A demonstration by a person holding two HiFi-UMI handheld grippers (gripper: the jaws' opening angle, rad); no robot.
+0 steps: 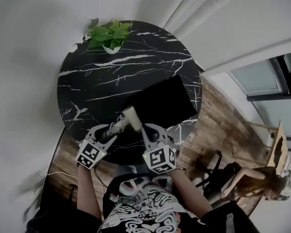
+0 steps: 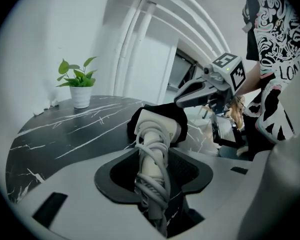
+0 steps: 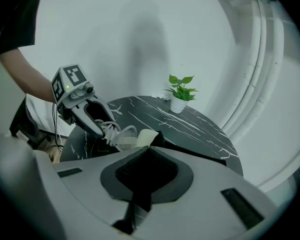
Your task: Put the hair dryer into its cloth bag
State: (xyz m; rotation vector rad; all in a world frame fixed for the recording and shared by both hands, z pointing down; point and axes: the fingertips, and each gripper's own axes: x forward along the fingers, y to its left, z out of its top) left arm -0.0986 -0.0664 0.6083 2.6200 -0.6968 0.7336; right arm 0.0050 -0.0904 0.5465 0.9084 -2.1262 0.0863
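Left gripper [image 1: 112, 128] is clamped on the hair dryer [image 1: 130, 116] handle and wound cord, head at the cloth bag [image 1: 161, 101] mouth, near table [image 1: 106, 76] edge. Right gripper [image 1: 146, 130] pinches the bag rim. Advice: hold rim high, feed head straight in.

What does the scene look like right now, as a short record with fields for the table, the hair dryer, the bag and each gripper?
Table: round, black marble
Plant: small pot at the table's far edge
Hair dryer: cord wound round its handle, head at the bag's mouth
Bag: black cloth, lying on the table
Left gripper: shut on the hair dryer's handle
Right gripper: shut on the bag's near edge
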